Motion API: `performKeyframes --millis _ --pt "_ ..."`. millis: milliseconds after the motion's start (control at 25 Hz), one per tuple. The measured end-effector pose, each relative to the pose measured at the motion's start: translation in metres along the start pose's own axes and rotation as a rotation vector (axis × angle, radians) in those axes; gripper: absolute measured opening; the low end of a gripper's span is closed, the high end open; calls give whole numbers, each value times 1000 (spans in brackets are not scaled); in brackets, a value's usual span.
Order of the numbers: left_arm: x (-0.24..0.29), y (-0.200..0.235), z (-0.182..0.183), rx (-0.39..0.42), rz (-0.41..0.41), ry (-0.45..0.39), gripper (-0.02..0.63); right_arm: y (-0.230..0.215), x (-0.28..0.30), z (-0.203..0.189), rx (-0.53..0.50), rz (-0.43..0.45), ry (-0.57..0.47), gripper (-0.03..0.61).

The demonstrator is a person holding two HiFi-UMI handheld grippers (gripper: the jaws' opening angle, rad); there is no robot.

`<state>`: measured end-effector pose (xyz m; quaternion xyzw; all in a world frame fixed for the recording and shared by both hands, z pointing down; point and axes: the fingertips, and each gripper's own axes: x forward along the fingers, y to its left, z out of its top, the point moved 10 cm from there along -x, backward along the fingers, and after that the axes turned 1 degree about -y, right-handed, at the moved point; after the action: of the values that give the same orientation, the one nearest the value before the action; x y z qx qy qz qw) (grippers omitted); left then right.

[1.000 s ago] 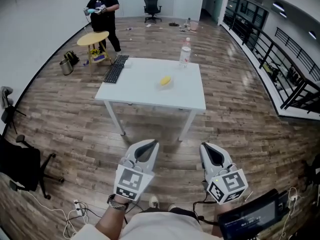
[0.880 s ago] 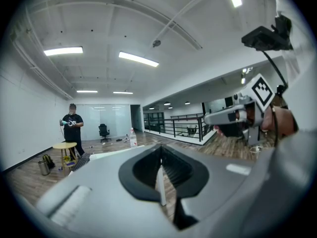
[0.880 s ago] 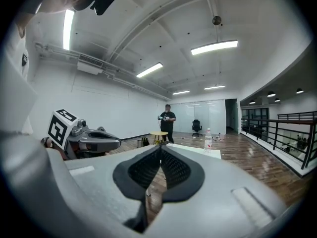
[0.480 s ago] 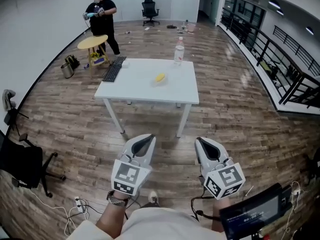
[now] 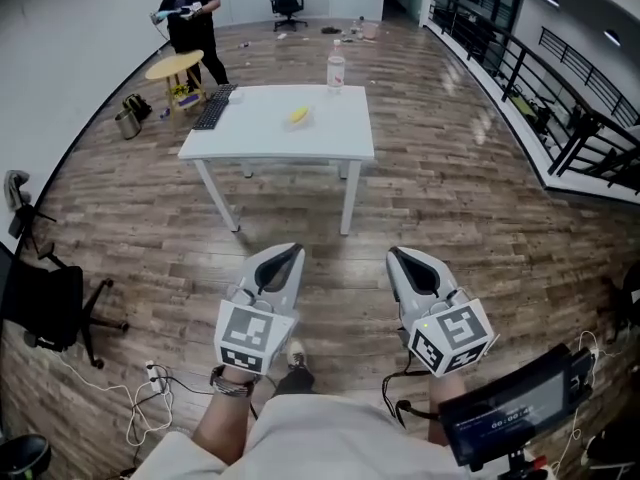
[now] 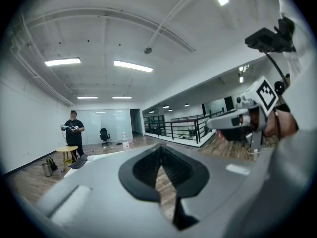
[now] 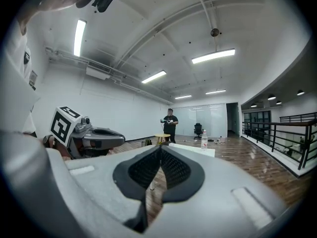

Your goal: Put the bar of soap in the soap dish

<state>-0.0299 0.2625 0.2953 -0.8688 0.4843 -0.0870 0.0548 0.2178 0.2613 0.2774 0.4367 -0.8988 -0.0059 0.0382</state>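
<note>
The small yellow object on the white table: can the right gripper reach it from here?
Probably not yet: the small yellow object lies on the white table, far beyond the right gripper across wooden floor. Nothing stands between them.

No readable word, number or brand in any view.

Cube on my left gripper (image 5: 288,253): black-and-white square marker, a pattern only, no characters. Same on my right gripper (image 5: 397,256).

Small screen (image 5: 512,420), well to my side of the white table (image 5: 340,143): one line of pale characters, too small to read.

Bottle (image 5: 336,70) at the table's far edge: any print is too small to tell.

Keyboard (image 5: 211,109) at the table's left end: key legends can't be made out.
</note>
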Motion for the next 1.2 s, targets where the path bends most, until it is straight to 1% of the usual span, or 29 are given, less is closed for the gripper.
performKeyframes --millis 240,480,600,680,880,1040,1200 --pt "-29 -49 -2 6 20 -1 8 12 -50 -9 -8 25 -17 3" --pt "-61 -93 2 3 21 30 8 29 -100 -14 9 60 -20 3" --pt "-75 -107 3 10 20 38 8 34 -116 -15 -9 33 -18 3" --pt "-81 -112 4 13 15 45 8 35 -122 -14 -24 10 -15 3" --pt "-94 -117 7 19 0 46 8 47 -131 -12 2 1 -11 3" --pt "-106 -108 5 13 -13 34 8 64 -126 -7 0 4 -13 3" --pt "-118 -90 2 9 -32 21 8 84 -114 -1 -1 -2 -18 3"
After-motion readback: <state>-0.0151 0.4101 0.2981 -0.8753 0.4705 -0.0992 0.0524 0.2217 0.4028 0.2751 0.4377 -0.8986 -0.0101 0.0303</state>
